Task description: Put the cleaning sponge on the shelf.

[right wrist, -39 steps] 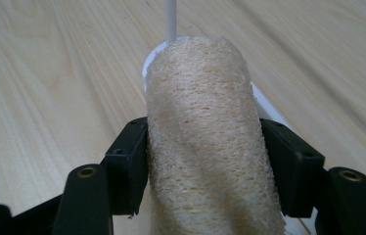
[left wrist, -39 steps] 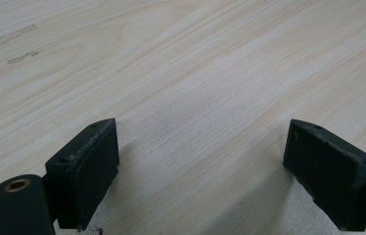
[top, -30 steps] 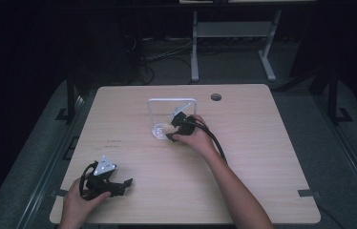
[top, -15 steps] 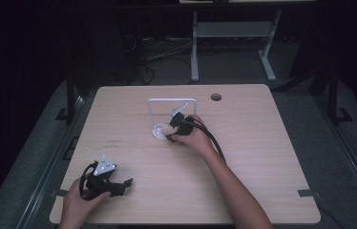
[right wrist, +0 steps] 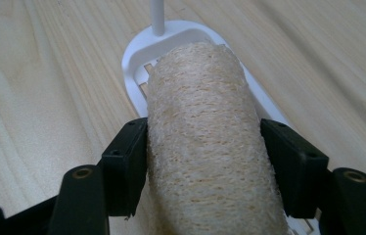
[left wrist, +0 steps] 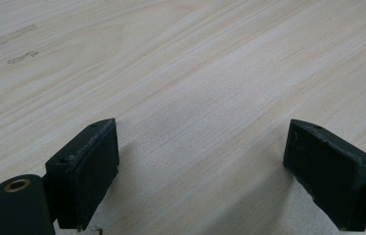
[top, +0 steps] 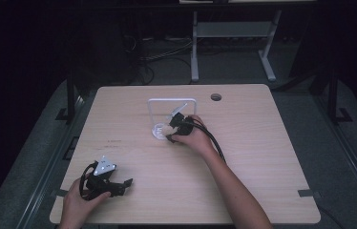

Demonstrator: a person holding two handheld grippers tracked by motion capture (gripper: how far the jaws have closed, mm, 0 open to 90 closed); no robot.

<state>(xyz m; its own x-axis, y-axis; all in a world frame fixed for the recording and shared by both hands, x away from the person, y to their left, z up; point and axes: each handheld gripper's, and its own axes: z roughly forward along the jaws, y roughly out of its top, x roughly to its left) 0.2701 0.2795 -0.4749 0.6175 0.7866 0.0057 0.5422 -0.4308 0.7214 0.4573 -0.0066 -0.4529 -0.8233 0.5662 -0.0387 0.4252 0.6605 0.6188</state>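
Observation:
A tan loofah roll (right wrist: 200, 142) sits between the jaws of my right gripper (right wrist: 204, 147), which is shut on its sides. The roll's far end lies over the slotted oval base (right wrist: 137, 63) of a white wire stand, whose thin post rises behind it. In the high view the right gripper (top: 174, 126) is at the foot of the white stand (top: 172, 101) at mid-table, with the loofah hidden by the hand. My left gripper (top: 124, 183) rests near the front left edge. Its jaws (left wrist: 200, 161) stand wide open over bare wood.
The light wooden table (top: 262, 143) has a round cable hole (top: 215, 97) at the back. Faint smudges (left wrist: 5, 41) mark the wood ahead of the left gripper. A dark floor and a white desk frame (top: 234, 28) lie beyond the far edge.
The right gripper has edged slightly left and down toward the stand's base with the loofah. The left gripper has stayed put.

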